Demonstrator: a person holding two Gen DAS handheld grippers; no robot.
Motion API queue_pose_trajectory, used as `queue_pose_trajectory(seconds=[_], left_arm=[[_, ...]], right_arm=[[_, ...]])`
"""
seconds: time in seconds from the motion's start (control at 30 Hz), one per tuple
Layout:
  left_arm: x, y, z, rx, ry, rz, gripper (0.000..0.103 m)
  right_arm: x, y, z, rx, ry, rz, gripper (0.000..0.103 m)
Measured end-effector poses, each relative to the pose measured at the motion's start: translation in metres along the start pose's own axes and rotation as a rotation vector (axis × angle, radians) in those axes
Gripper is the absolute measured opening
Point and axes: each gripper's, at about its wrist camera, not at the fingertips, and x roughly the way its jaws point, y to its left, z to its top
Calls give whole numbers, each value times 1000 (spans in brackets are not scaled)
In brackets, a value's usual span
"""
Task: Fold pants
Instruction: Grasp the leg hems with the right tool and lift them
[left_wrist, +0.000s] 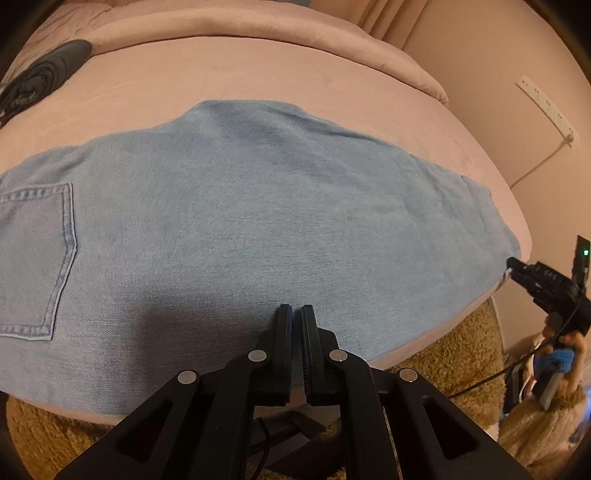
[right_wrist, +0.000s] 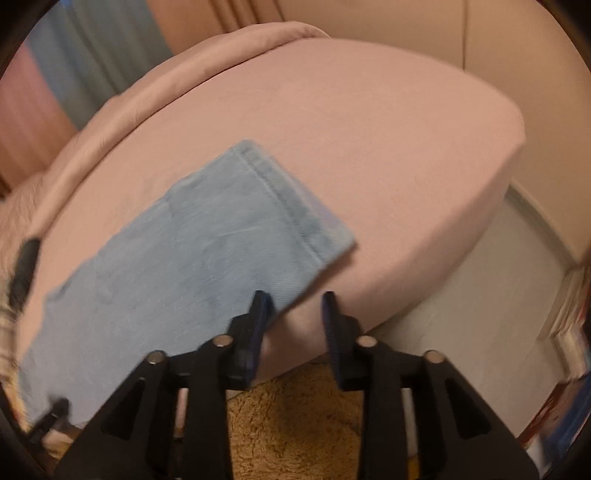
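Note:
Light blue denim pants (left_wrist: 240, 221) lie flat across the pink bed (left_wrist: 258, 81), back pocket at the left. My left gripper (left_wrist: 296, 314) is shut on the near edge of the pants at mid-length. My right gripper (right_wrist: 297, 299) is open at the bed's near edge, its left finger touching the corner of the pant leg hem (right_wrist: 295, 206). It also shows in the left wrist view (left_wrist: 517, 267) at the hem end of the pants (right_wrist: 166, 266).
A dark garment (left_wrist: 40, 79) lies on the far left of the bed. A folded pink duvet (left_wrist: 258, 26) runs along the back. A tan shaggy rug (right_wrist: 295, 417) covers the floor below. A power strip (left_wrist: 546, 110) hangs on the wall.

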Motion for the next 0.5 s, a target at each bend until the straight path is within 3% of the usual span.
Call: queue_pose_trajectory(seconds=[0.03, 0.1, 0.13, 0.23, 0.3, 0.37, 0.5], left_arm=[[-1, -2, 1, 4, 3, -13, 7], [-4, -6, 3, -3, 1, -31, 7], [-4, -7, 4, -6, -4, -38, 7], [-4, -12, 7, -6, -15, -89, 16], [-1, -17, 9, 0, -4, -112, 33], [4, -21, 10, 4, 0, -120, 41], [6, -26, 10, 18, -3, -117, 41]], right_arm=[[-4, -3, 0, 15, -11, 18, 35], [-17, -9, 0, 36, -63, 39, 57], [-21, -12, 0, 45, -83, 44, 60], [-20, -18, 2, 59, -93, 51, 60], [-15, -18, 2, 67, -83, 84, 60], [-6, -19, 4, 73, -64, 124, 60], [19, -17, 11, 89, -50, 191, 60]])
